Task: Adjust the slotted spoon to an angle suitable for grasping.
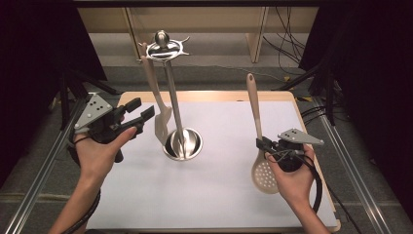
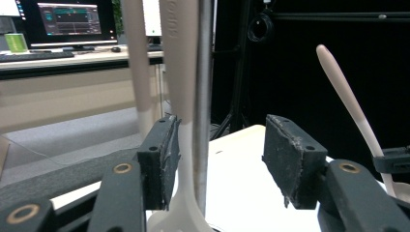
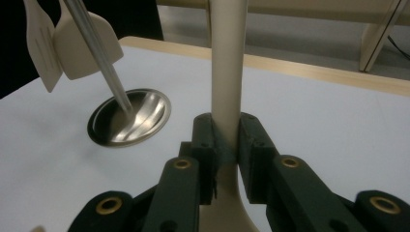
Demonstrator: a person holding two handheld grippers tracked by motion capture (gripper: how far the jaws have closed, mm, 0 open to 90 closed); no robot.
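The slotted spoon (image 1: 260,146) stood nearly upright in my right gripper (image 1: 267,145), jaws clamped on its handle low down, bowl just over the table (image 1: 219,204). The rack (image 1: 171,97) lay to its left, two spatulas (image 1: 158,102) hanging there. My left gripper (image 1: 137,116) waited wide open beside them

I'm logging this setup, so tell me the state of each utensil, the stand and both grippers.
Skimmer: clamped at its handle, bowl low over the table.
Spatulas: hanging from the stand.
Stand: upright on the table.
Left gripper: open, beside the hanging spatulas.
Right gripper: shut on the skimmer.
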